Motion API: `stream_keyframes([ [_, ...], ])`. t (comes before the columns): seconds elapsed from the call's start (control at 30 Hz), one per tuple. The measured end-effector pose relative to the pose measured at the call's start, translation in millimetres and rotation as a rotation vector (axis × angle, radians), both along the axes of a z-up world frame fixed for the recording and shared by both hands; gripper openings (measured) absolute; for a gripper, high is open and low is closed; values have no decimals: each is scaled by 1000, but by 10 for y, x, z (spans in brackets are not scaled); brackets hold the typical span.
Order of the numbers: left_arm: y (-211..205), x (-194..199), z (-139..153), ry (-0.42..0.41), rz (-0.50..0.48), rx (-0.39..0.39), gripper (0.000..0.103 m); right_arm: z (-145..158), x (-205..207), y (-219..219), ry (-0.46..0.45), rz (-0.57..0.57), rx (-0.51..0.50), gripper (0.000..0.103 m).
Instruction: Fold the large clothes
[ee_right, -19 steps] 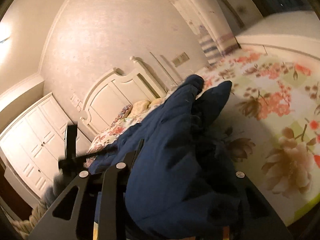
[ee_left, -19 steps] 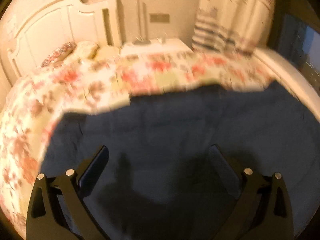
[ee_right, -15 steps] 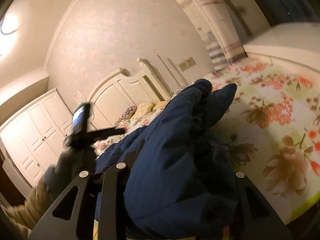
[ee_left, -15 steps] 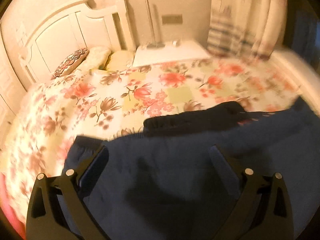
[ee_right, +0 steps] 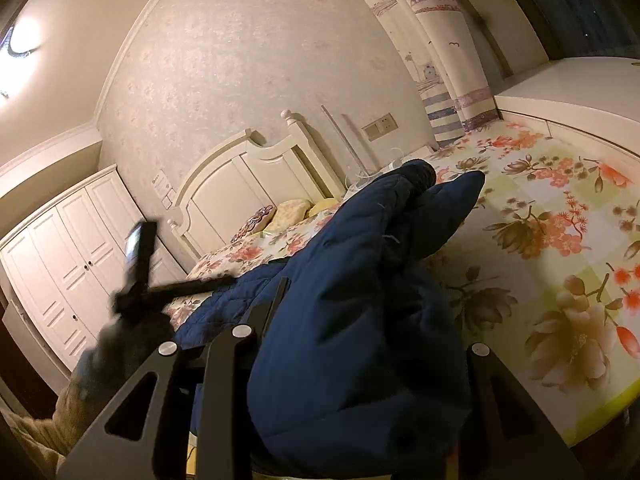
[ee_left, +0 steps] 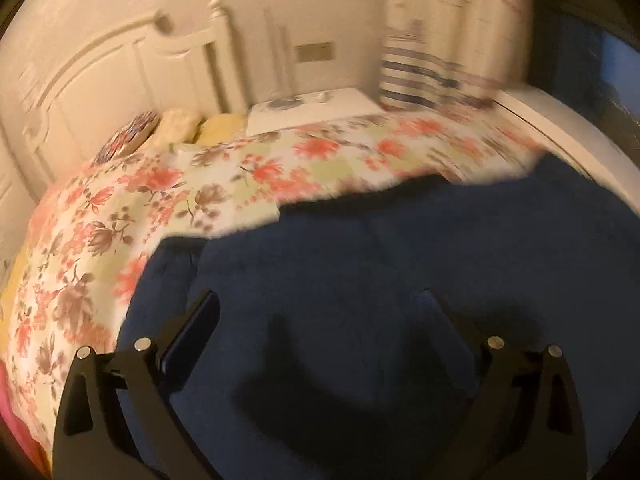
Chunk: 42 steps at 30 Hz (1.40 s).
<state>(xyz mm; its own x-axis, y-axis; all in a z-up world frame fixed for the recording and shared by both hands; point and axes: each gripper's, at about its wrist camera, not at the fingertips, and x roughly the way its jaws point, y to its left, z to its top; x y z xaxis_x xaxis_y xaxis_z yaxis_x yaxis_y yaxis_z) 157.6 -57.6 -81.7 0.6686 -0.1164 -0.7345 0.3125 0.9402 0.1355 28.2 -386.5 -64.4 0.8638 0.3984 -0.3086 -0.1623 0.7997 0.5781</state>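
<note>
A large navy padded garment (ee_left: 380,280) lies spread over the near part of the floral bedspread (ee_left: 160,208). My left gripper (ee_left: 318,312) hovers over it, open, with nothing between its widely spread fingers. In the right wrist view my right gripper (ee_right: 368,344) is shut on a thick bunch of the same garment (ee_right: 352,320), held up above the bed (ee_right: 560,220). The bunch hides the right finger's pad. The left gripper (ee_right: 184,256) shows there at the left, blurred, held by a gloved hand (ee_right: 120,352).
A white headboard (ee_left: 100,80) and pillows (ee_left: 180,128) stand at the bed's far end, with a white nightstand (ee_left: 312,108) beside them. A curtain (ee_left: 440,40) and a white ledge (ee_left: 560,120) line the right side. White wardrobe doors (ee_right: 60,248) fill the left.
The left gripper's view swung up across the bed, then back down over the navy garment, and it is still blurred. The right gripper kept its grip and tilted slightly upward.
</note>
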Motion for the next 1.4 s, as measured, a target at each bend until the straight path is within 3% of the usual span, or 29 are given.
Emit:
stream_keyframes([
  [0.1, -94, -422, -380, 27, -80, 119, 101, 8, 13, -1, 0, -1, -6, 34],
  [0.13, -87, -519, -471, -5, -72, 134, 101, 14, 13, 11, 1, 5, -10, 35],
  [0.17, -48, -613, -511, -40, -54, 120, 101, 20, 14, 35, 2, 9, -20, 35],
  [0.3, 199, -782, -361, -22, -34, -28, 101, 82, 15, 86, 0, 0, -65, 35],
  [0.37, 266, -840, -328, -38, -30, -33, 101, 90, 26, 90, 3, -4, -71, 35],
  [0.47, 222, -994, -436, 11, -110, -64, 101, 156, 59, 140, 2, -17, -88, 35],
  [0.57, 69, -1265, -588, -85, -134, 14, 101, 315, 83, 321, -29, -4, -151, 35],
  [0.6, 82, -1282, -572, -82, -152, 9, 99, 379, 86, 406, -46, 3, -184, 35],
  [0.7, 379, -1261, -351, -39, -203, -167, 98, 647, 92, 745, -110, 33, -311, 35],
  [0.77, 688, -1232, -160, -106, -135, -210, 99, 838, 111, 1054, -162, 70, -409, 35],
  [0.8, 971, -1179, -39, -147, -55, -227, 99, 895, 130, 1179, -178, 84, -439, 35],
  [0.97, 2085, -1022, 240, -192, 243, -363, 99, 1101, 324, 2365, -291, 238, -656, 35],
  [1.07, 2554, -1118, 332, -235, 374, -387, 99, 924, 414, 3179, -346, 363, -817, 35],
  [1.17, 2817, -1182, 338, -249, 453, -349, 99, 376, 447, 4036, -363, 537, -1039, 35],
  [1.23, 2995, -1193, 341, -245, 491, -340, 99, -97, 363, 4460, -395, 605, -1269, 43],
  [1.3, 3070, -1191, 373, -243, 491, -344, 99, -401, 242, 4651, -455, 586, -1465, 45],
  [1.4, 2876, -1115, 566, -245, 395, -312, 99, -385, 292, 4622, -422, 614, -1444, 46],
])
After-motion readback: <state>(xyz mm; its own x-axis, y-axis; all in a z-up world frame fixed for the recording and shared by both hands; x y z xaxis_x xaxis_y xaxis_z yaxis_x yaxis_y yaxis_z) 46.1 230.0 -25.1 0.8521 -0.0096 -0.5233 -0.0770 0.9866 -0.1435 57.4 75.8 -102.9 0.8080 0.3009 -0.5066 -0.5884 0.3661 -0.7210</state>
